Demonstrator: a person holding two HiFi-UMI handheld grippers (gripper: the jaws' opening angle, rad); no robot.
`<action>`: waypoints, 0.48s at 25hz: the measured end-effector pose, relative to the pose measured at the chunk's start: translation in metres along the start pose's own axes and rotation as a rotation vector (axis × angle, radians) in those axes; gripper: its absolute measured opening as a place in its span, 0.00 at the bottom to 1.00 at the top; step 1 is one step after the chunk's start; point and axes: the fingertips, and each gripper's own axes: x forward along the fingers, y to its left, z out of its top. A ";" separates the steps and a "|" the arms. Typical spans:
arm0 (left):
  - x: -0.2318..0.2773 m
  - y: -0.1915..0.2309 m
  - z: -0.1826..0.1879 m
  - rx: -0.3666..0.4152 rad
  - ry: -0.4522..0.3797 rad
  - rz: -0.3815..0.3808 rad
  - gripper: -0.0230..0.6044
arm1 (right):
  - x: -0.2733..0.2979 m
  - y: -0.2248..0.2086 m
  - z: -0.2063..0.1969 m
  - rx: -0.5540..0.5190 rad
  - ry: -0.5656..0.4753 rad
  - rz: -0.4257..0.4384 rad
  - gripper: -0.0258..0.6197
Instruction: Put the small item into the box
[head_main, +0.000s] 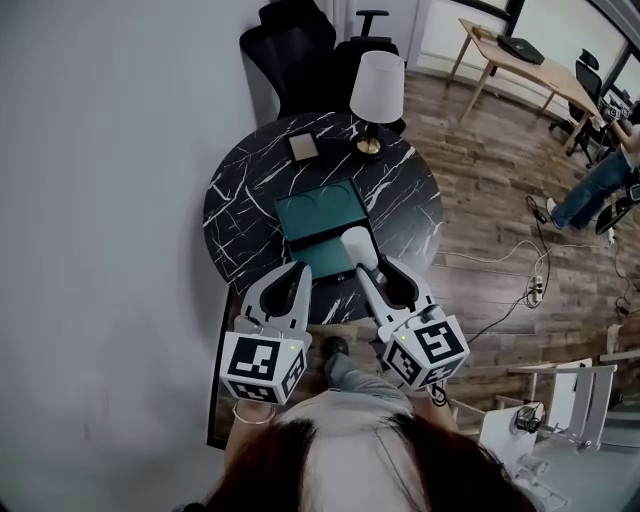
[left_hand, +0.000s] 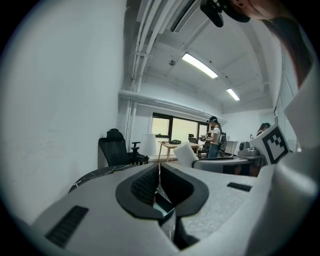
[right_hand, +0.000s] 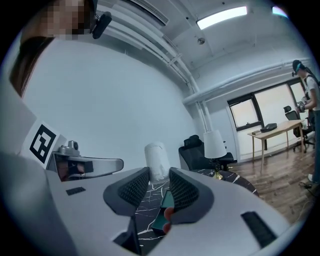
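Observation:
A green box (head_main: 318, 222) lies open in the middle of the round black marble table (head_main: 245, 200). My right gripper (head_main: 370, 262) is shut on a small white cylindrical item (head_main: 356, 242), held just above the box's near right corner. In the right gripper view the item (right_hand: 156, 159) stands between the jaw tips (right_hand: 159, 182), with the green box (right_hand: 167, 200) below. My left gripper (head_main: 297, 270) hovers at the table's near edge, left of the box, shut and with nothing in it. In the left gripper view its jaws (left_hand: 159, 172) nearly touch.
A lamp with a white shade (head_main: 375, 90) and a small tan square object (head_main: 303, 148) stand at the table's far side. Black office chairs (head_main: 300, 45) sit behind. Cables (head_main: 520, 270) run over the wooden floor at right, where a person (head_main: 600, 180) stands.

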 end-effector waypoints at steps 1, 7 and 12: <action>0.002 0.001 0.001 0.000 0.000 0.000 0.06 | 0.002 -0.001 0.000 -0.001 0.003 0.002 0.26; 0.015 0.002 0.002 0.000 0.001 -0.005 0.06 | 0.014 -0.010 -0.007 -0.011 0.035 0.012 0.26; 0.024 0.006 0.002 -0.005 0.005 -0.004 0.06 | 0.024 -0.016 -0.017 -0.018 0.066 0.019 0.26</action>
